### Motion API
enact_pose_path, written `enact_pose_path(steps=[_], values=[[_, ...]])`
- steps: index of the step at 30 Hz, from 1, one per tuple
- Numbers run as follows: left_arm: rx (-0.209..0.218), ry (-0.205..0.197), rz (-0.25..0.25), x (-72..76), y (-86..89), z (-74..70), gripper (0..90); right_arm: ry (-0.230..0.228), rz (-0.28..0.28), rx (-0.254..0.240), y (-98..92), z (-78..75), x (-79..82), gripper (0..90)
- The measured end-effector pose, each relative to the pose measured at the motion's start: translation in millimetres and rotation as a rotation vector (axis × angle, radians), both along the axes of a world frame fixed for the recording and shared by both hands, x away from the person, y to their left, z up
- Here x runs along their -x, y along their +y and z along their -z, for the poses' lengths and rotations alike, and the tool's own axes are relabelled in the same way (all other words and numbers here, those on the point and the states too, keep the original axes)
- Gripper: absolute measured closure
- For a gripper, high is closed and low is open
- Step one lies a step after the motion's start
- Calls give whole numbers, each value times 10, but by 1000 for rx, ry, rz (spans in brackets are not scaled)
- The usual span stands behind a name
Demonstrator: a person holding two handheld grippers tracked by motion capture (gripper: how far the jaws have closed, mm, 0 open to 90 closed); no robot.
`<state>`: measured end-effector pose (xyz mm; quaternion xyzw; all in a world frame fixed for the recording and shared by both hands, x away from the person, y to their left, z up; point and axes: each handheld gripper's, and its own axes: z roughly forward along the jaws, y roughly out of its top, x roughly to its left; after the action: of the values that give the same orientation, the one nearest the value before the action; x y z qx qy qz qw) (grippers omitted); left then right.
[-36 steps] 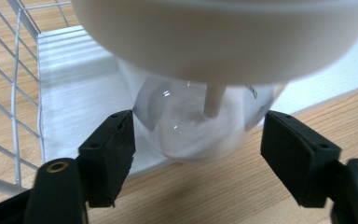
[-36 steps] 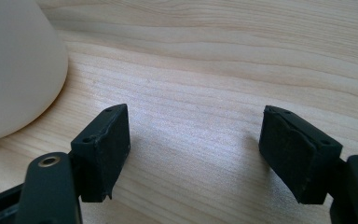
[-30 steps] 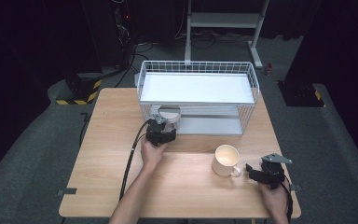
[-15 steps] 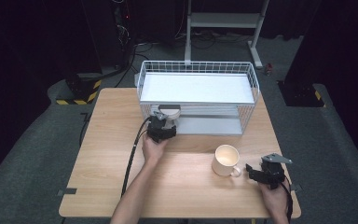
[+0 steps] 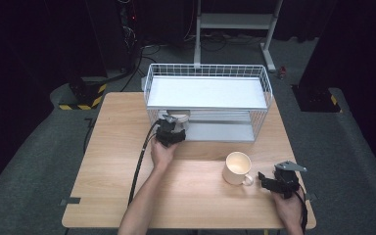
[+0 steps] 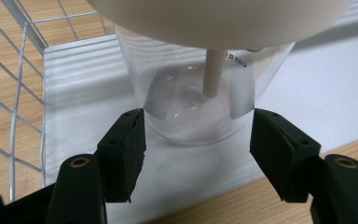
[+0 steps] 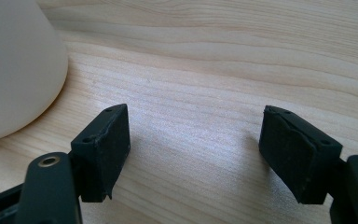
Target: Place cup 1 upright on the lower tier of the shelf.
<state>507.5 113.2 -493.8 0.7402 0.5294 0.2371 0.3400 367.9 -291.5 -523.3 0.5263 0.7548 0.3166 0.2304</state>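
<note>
Left hand-held gripper (image 6: 196, 140) clamped on clear cup (image 6: 200, 88) in the wire basket (image 5: 152, 83) – lift-out pending; right hand-held gripper (image 7: 193, 154) open, empty – mug (image 5: 238, 166) untouched

- The high view looks forward and down on the whole table (image 5: 103, 196) from the person's side.
- The left gripper view sits low and close at the wire basket's (image 6: 9, 116) lower shelf.
- The right gripper view skims the tabletop beside the mug (image 7: 14, 70), as seen from above.
</note>
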Motion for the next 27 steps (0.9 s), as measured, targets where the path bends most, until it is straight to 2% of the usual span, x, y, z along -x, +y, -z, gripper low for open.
enact_pose_path(steps=[3, 4, 8, 12, 13, 16, 17, 20, 27], values=[[-3, -2, -2, -14, -3, 11, 374, 0, 0, 0, 0, 0, 0, 250], [-19, -1, -10, -23, 3, 21, 384, 0, 0, 0, 0, 0, 0, 250], [-3, 10, -9, -33, -8, 45, 383, 0, 0, 0, 0, 0, 0, 250], [-13, 6, -6, -29, -6, 39, 386, 0, 0, 0, 0, 0, 0, 250], [-3, 9, -8, -24, -10, 37, 373, 0, 0, 0, 0, 0, 0, 250], [-14, 9, -4, -15, 9, 14, 337, 0, 0, 0, 0, 0, 0, 250], [-1, 21, 5, -2, 16, 5, 327, 0, 0, 0, 0, 0, 0, 250], [5, 22, 6, 23, 23, -5, 308, 0, 0, 0, 0, 0, 0, 250], [14, 6, 31, 134, 37, -59, 294, 0, 0, 0, 0, 0, 0, 250]])
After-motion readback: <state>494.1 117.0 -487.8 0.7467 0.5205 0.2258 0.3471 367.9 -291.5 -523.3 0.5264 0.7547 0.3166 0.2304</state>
